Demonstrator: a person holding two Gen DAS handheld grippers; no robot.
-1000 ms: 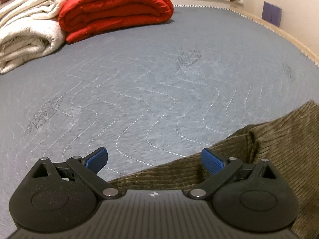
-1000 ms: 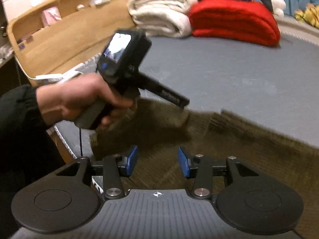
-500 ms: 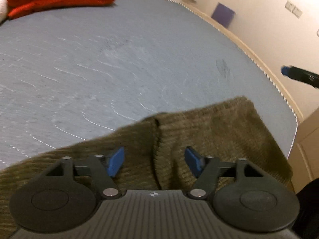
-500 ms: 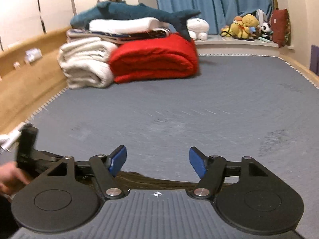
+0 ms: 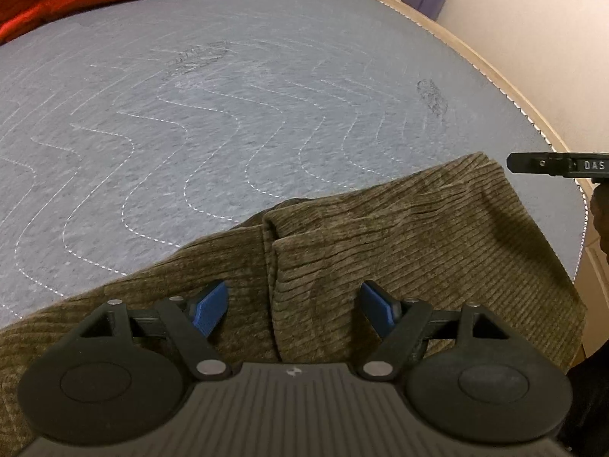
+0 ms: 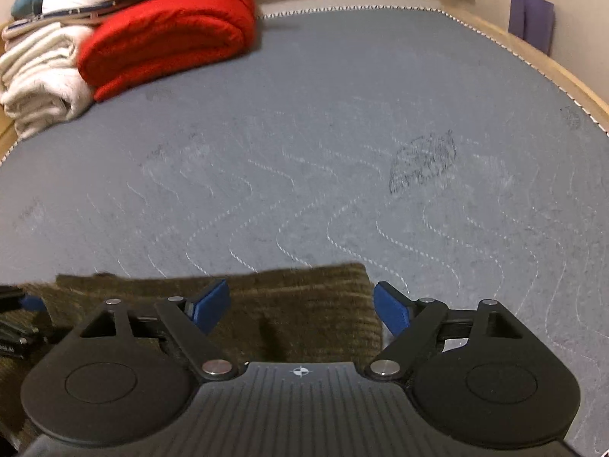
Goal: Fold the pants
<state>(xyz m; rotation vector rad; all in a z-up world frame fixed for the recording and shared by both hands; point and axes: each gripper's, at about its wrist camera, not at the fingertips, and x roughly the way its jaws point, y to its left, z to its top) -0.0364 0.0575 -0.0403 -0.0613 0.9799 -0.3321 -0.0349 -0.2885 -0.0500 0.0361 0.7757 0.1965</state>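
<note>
Reading "DAS" on right hand-held gripper (image 5: 559, 163) beside pants (image 5: 399, 236).

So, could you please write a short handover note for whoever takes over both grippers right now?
Left gripper: open, nothing held, over the olive corduroy pants, near a lapped fold edge.
Right gripper: jaws have just been opening, nothing held, above the pants' far corner.
Pants: spread at the near edge of the grey quilted bed cover, partly overlapped, reaching the cover's right edge.
Folded red blanket and white blankets lie at the far end, apart.
Done: unclear, perhaps one fold.
Left: grip and finish folding.
</note>
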